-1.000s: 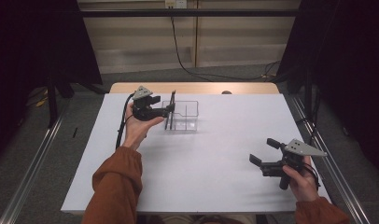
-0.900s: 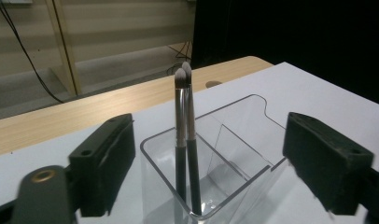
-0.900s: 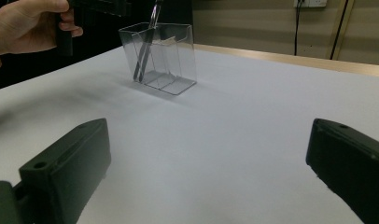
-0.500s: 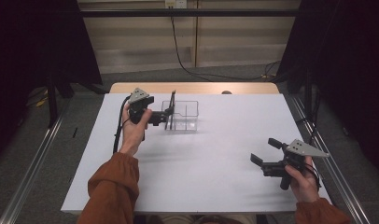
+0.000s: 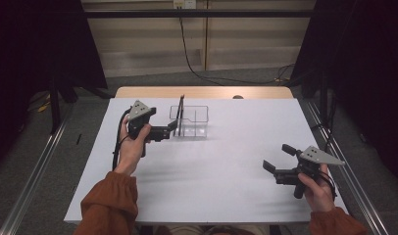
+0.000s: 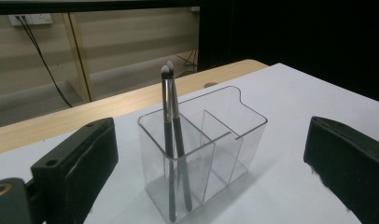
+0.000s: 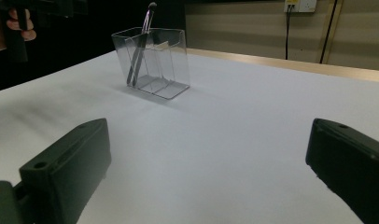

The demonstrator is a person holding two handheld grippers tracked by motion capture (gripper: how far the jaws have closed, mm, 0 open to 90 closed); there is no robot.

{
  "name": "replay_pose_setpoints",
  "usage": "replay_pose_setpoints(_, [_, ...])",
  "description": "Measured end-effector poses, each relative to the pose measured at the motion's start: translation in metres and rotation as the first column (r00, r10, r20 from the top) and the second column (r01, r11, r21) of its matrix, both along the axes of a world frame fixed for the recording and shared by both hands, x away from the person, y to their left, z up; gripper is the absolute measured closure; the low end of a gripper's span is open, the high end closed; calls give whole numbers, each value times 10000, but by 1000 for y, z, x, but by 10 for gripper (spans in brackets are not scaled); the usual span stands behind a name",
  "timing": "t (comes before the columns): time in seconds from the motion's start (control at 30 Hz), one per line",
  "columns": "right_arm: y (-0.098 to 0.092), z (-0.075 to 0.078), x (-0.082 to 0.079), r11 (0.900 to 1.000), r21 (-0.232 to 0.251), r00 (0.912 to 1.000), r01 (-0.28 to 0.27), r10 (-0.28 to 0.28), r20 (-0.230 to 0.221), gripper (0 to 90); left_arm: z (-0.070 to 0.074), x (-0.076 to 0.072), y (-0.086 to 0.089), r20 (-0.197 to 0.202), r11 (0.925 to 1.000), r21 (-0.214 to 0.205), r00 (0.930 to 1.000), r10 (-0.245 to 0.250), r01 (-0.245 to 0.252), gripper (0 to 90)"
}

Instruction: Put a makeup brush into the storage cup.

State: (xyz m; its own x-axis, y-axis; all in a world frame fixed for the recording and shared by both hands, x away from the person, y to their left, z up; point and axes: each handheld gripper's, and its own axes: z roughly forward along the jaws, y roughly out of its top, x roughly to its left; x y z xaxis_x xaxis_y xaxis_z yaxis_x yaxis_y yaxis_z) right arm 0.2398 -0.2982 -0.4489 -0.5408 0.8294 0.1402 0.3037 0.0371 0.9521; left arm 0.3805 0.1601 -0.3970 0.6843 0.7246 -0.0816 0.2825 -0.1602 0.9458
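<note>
A: Item one — clear organiser [image 5: 189, 122]. Location?
B: Far-left part of the white counter [image 5: 236, 161], standing upright. Transparent plastic, divided into compartments. Two dark-handled brushes [image 6: 171, 154] stand in its left-end compartment, leaning together, bristle tips up.

A: Item two — left gripper [image 5: 173, 128]?
B: Just beside the organiser, on its left in the high view, pointing level at it. In the left gripper view the organiser sits between the two black jaws but farther off, touching neither. The jaws have just been opening and now stand wide apart, with nothing held.

A: Item three — right gripper [image 5: 276, 157]?
B: Near the right edge of the counter on the person's side, well apart from the organiser. Jaws spread wide, with bare counter between them and nothing gripped. In the right gripper view the organiser stands far off to the upper left.

A: Hands?
B: One on each gripper handle, in orange sleeves [image 5: 109, 205].
</note>
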Motion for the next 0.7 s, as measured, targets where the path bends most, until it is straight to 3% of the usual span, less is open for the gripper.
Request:
replay_pose_setpoints(0.43, [0,1,-2,10000,29,9999,92,-92,116,0,-7,-33,31,24,9986,-238,9989,466,-465,27])
replay_pose_setpoints(0.7, [-2,1,-5,9998,42,9995,190,-191,231,0,-13,-57,37,144,9986,-234,9987,481,-478,25])
